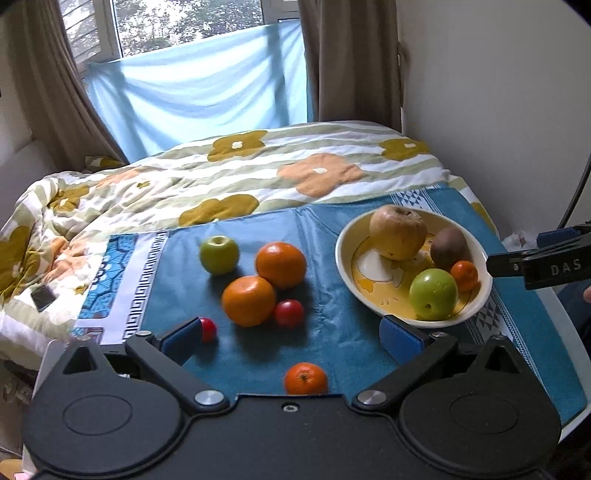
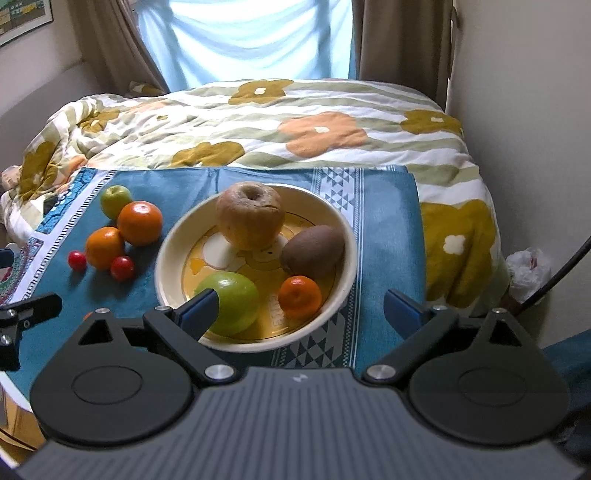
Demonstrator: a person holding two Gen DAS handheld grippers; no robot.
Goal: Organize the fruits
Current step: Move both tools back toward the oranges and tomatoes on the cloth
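Both hand-held grippers, left (image 1: 291, 338) and right (image 2: 301, 312), gape empty; bowl (image 2: 168, 254) holds 4 fruits

The left wrist view looked forward and down from the near edge of the blue cloth (image 1: 343, 328), low and close over the loose fruit, with the yellow bowl (image 1: 345, 266) off to its right. The right wrist view sat farther right, close above the same bowl (image 2: 164, 258), facing the same way, the loose fruit at its left. Both shared the cloth, the bowl, the flowered quilt (image 1: 236, 173) and the curtained window (image 1: 184, 22) beyond.
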